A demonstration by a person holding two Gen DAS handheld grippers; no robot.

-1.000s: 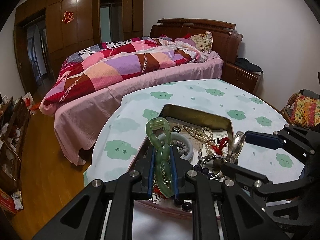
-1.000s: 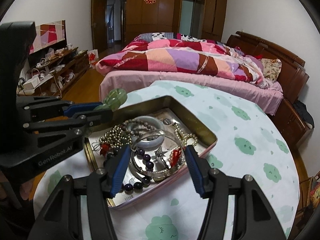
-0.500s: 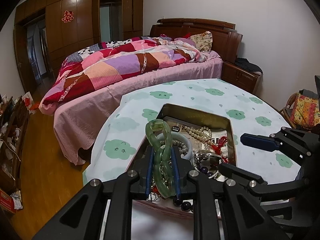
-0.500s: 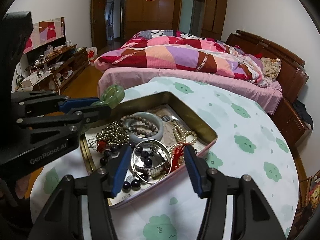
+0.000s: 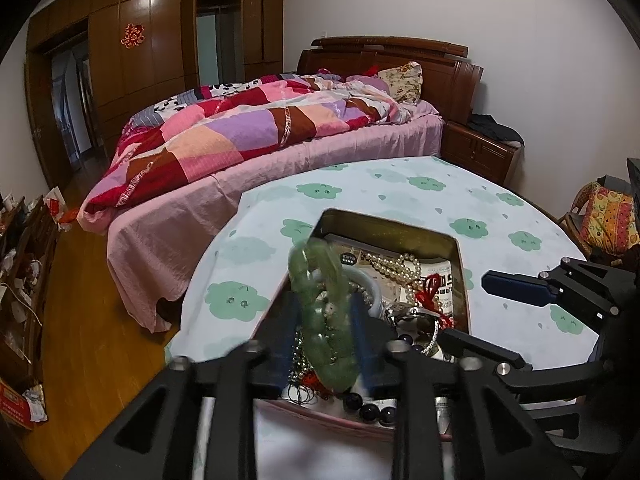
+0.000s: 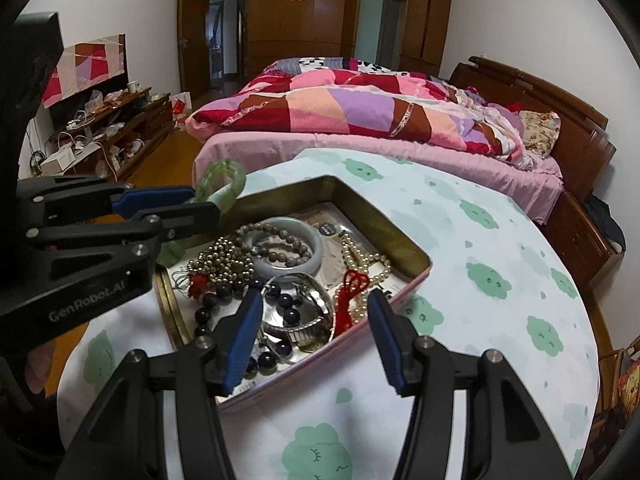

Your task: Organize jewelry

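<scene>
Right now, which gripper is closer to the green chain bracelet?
Left. The left gripper has just been opening with the green chain bracelet between its fingers. The right gripper is open farther off, over the tin's near corner.

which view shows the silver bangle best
The right wrist view: the silver bangle lies whole in the tin, just ahead of the open right gripper. In the left wrist view only a sliver of it shows behind the right gripper's finger.

The left tool (image 5: 326,332) was angled downward, its jaws having just been opening around a green chain; the right tool (image 6: 316,338) was held open, empty.
</scene>
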